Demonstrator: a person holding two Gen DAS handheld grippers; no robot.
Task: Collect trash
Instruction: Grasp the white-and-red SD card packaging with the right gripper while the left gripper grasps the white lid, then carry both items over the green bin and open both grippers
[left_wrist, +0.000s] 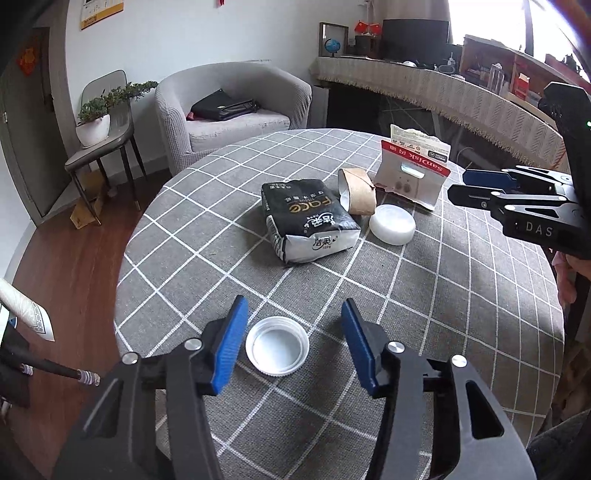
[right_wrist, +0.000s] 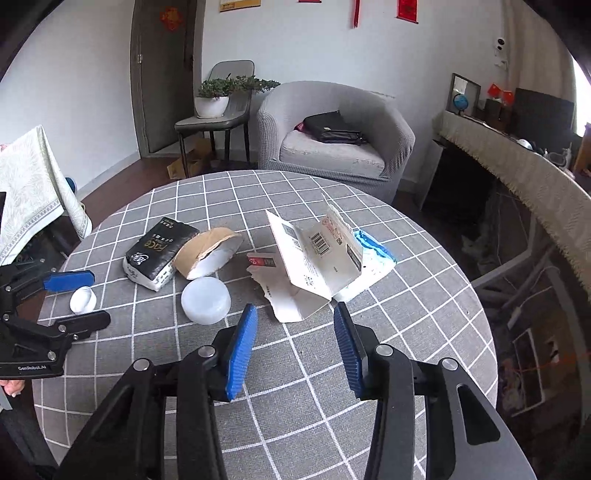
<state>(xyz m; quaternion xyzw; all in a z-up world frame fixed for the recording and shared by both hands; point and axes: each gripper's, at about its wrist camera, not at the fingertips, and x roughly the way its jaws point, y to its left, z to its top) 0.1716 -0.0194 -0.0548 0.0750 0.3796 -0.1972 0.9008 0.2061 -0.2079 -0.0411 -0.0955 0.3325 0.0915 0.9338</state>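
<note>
Trash lies on a round table with a grey checked cloth (left_wrist: 424, 295). My left gripper (left_wrist: 293, 317) is open, with a white jar lid (left_wrist: 277, 345) lying between its fingers; the lid also shows in the right wrist view (right_wrist: 83, 299). Further off lie a black tissue pack (left_wrist: 308, 218), a squashed brown paper cup (left_wrist: 358, 190), a white plastic cap (left_wrist: 392, 223) and torn red-and-white card packaging (left_wrist: 412, 173). My right gripper (right_wrist: 295, 317) is open and empty, just short of the torn packaging (right_wrist: 314, 266). A blue-and-white wrapper (right_wrist: 373, 258) lies behind it.
A grey armchair (right_wrist: 332, 136) with a black bag stands beyond the table. A chair with a potted plant (right_wrist: 214, 99) is by the door. A long cloth-covered counter (left_wrist: 443, 96) runs along the right. A cloth-draped stand (right_wrist: 33, 188) is at the left.
</note>
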